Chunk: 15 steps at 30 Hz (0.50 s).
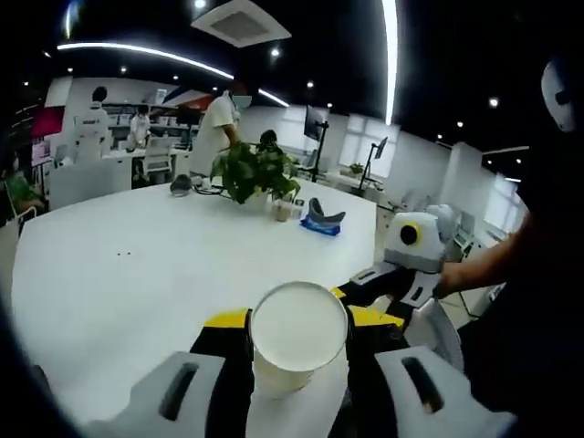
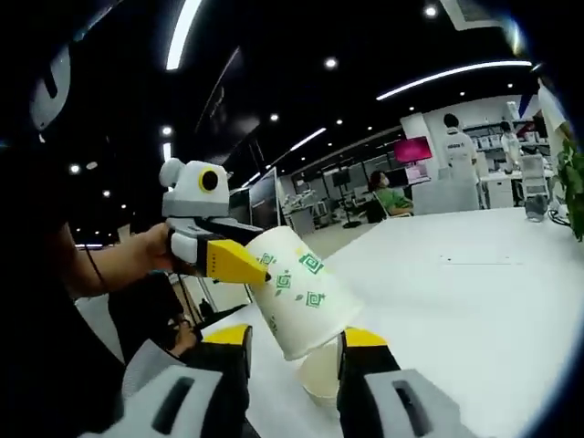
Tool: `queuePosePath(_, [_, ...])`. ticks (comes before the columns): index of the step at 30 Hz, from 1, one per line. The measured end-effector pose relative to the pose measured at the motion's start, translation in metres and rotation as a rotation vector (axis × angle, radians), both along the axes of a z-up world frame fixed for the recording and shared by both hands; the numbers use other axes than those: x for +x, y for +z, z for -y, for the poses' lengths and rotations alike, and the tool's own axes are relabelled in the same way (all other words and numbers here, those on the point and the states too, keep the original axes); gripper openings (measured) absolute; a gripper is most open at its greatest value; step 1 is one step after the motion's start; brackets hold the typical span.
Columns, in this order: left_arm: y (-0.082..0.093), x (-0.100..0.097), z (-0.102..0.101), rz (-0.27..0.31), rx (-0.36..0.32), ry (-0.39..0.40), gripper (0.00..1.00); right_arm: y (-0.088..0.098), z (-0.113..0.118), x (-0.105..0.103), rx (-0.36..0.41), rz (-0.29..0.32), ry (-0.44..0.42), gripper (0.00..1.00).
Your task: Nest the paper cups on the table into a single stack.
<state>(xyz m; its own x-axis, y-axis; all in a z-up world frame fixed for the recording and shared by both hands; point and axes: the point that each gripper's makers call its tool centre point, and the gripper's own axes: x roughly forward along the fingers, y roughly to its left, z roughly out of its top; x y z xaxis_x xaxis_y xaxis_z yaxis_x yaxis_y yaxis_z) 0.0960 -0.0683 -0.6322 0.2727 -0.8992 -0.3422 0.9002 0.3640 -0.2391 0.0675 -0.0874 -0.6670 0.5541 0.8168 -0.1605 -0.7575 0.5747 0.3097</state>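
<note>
Jaws of the left gripper clench a paper cup, mouth toward the camera, held above the white bench. Seen from the right gripper view, that cup carries green square prints and tilts base-down toward a second, plain paper cup, which the jaws of the right gripper appear to grasp between their yellow tips. The two cups touch or nearly so; whether the upper base has entered the lower rim I cannot tell. Nesting looks to be the step in hand. Next calls for squaring the printed cup's axis with the lower cup, then pushing down. Farther back stand a potted plant and a blue object.
</note>
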Motion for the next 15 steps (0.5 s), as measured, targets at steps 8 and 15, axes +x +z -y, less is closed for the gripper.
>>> queuePosePath(8, [-0.006, -0.008, -0.006, -0.018, 0.02, -0.042, 0.38, 0.01, -0.001, -0.004, 0.047, -0.009, 0.026, 0.36])
queuePosePath(15, [-0.004, -0.016, -0.009, -0.026, 0.012, -0.071, 0.38, 0.018, 0.0, -0.011, 0.103, -0.029, 0.061, 0.36])
